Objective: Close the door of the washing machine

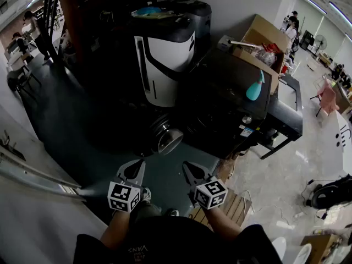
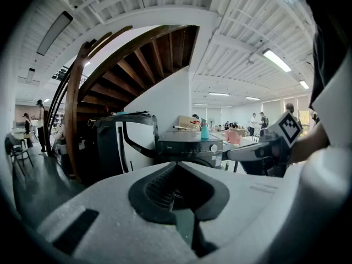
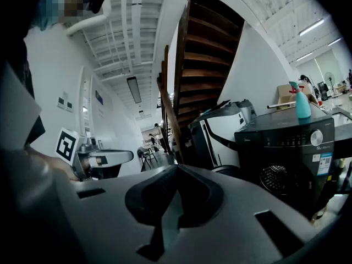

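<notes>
The black washing machine (image 1: 231, 92) stands ahead of me, and its round door (image 1: 168, 139) is swung open toward me on its left side. In the right gripper view the dark drum opening (image 3: 278, 180) shows in the machine's front. My left gripper (image 1: 136, 165) and right gripper (image 1: 187, 166) hover side by side short of the door, apart from it. Both are shut with nothing between the fingers. The left gripper (image 2: 176, 172) points at the washing machine (image 2: 190, 150). The right gripper (image 3: 175, 175) points left of the machine.
A teal spray bottle (image 1: 254, 87) stands on the machine's top, beside an open cardboard box (image 1: 264, 43). A tall black-and-white appliance (image 1: 165, 59) stands left of the machine, under a wooden staircase (image 3: 203, 54). A wooden pallet (image 1: 234, 205) lies at my right foot. People stand far behind.
</notes>
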`<state>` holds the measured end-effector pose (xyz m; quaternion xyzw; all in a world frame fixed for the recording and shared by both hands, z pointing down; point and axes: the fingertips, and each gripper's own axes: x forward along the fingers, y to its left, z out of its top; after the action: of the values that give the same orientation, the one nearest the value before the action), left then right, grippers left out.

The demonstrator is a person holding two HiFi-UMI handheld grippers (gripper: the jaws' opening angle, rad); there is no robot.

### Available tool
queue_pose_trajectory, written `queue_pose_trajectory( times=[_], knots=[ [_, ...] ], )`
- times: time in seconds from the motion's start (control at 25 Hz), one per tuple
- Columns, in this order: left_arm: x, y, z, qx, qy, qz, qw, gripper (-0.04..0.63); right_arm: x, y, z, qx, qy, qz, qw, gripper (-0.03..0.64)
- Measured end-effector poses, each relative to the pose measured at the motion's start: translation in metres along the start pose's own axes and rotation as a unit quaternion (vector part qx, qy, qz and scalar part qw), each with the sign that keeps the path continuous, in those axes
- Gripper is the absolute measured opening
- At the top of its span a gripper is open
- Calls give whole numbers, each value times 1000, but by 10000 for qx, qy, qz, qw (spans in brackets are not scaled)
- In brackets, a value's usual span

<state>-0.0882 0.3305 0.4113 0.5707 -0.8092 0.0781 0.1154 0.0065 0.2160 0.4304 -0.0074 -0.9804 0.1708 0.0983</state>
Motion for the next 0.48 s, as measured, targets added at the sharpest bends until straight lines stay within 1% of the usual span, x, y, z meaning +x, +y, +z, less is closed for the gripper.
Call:
queue_pose_trajectory(
  times=[0.12, 0.24, 0.36, 0.4, 0.48],
  knots=[
    [6, 2, -3, -48, -4, -5, 10000, 11, 6, -6, 0, -115, -5, 1, 9999, -3],
    [12, 8, -3, -99, -17, -26, 9999, 11, 13, -8, 6, -44, -145, 90, 9998, -2],
    [21, 18, -6, -151, 25, -154, 9998, 12, 23, -11, 12, 2, -291, 74, 9995, 0],
    [26, 22, -8, -188, 54, -237, 9995, 18, 28, -13, 12, 14, -299, 53, 9995, 13],
    [40, 31, -12, -269, 122, -414, 9987, 130, 39, -20, 11, 100, -289, 2, 9995, 99]
  ],
)
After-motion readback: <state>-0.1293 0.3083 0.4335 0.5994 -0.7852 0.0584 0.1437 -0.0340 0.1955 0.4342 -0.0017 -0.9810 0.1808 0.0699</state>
